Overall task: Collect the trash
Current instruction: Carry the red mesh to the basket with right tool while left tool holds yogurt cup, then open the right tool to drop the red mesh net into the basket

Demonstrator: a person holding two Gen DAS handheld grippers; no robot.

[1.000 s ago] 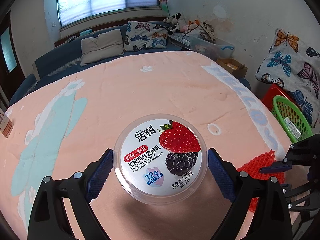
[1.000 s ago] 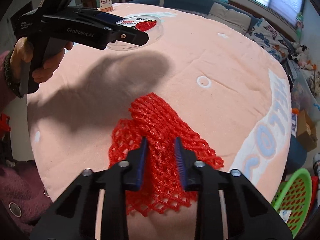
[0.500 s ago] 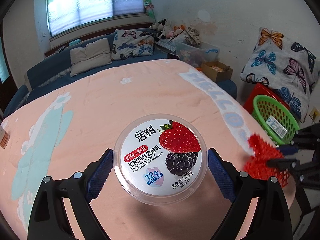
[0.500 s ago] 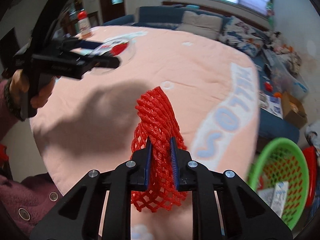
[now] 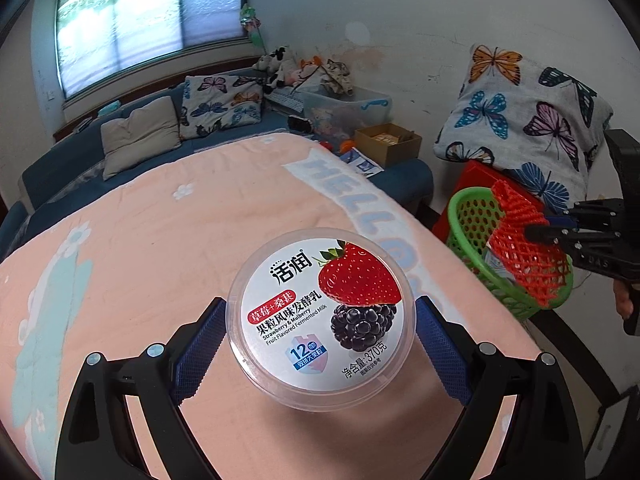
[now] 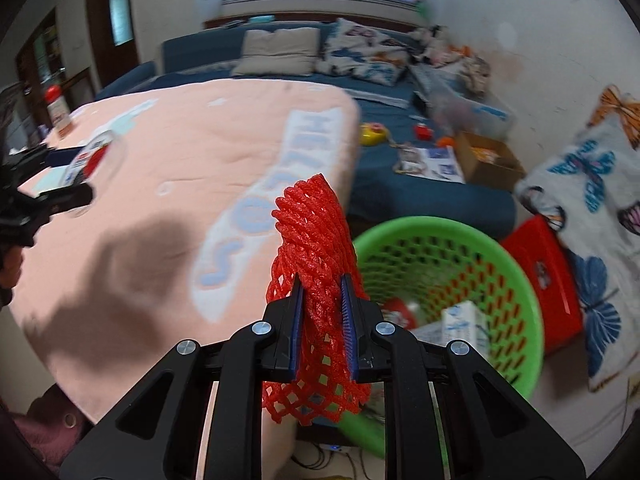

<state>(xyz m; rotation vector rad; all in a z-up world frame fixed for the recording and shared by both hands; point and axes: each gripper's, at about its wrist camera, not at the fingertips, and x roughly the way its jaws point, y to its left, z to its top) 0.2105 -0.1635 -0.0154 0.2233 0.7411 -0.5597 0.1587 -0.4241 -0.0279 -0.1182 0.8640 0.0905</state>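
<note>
Through my left view, my left tongs [image 5: 320, 320] are clamped on the yogurt tub [image 5: 320, 316], one blue pad against each side, holding it above the pink bed cover [image 5: 160, 248]. Its smooth round wall could slide out if my squeeze eases. Its lid shows a strawberry and a mulberry under a clear rim. Off to the right, the red foam net [image 5: 524, 248] hangs over the green basket [image 5: 464, 216].

Through my right view, my right tongs [image 6: 321, 312] are pinched together on the red foam net [image 6: 316, 240], a soft, springy mesh sleeve folded over the pads. The green basket [image 6: 520, 280] sits just beyond, below the bed's edge, already holding a carton and wrappers. The light mesh could catch on the pads or drop short of the rim.
</note>
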